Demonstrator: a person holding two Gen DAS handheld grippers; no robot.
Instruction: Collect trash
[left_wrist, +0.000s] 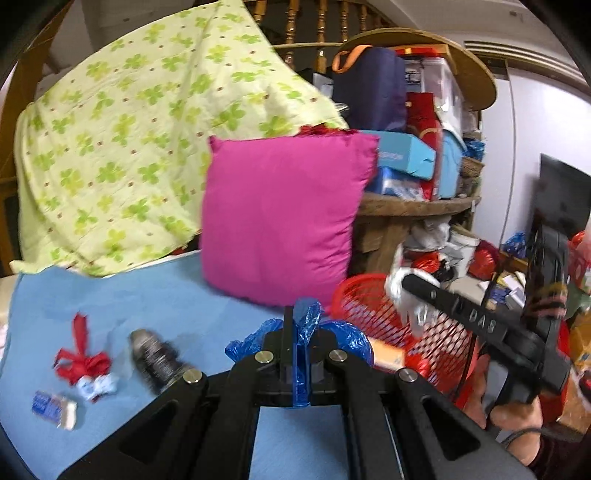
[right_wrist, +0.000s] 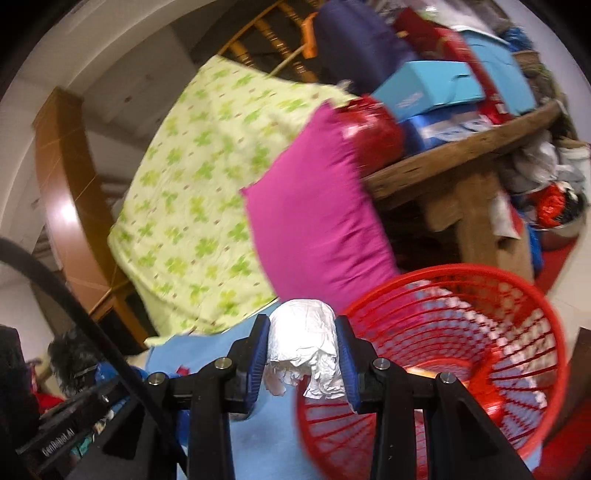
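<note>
We take the red basket (right_wrist: 461, 332) as landmark. Our right gripper (right_wrist: 302, 354) is closed on a paper wad (right_wrist: 303, 343), w/ both blue pads pressing its sides, just beside the basket rim on the side of the blue sheet (left_wrist: 129, 295). Our left gripper (left_wrist: 293, 332) is fully closed on a blue bag (left_wrist: 343, 332), also near the rim.

Both pieces look very light and soft. The wad crushes easily, so a grip across the middle is enough. The bag is thin and prob. slippery, better held at a bunched part.

Further from the basket, on the sheet, lie a red wrapper (left_wrist: 83, 354), a dark can (left_wrist: 157, 354) and a small box (left_wrist: 55, 404). The can seems stiffer, and we would take it across its body.
</note>
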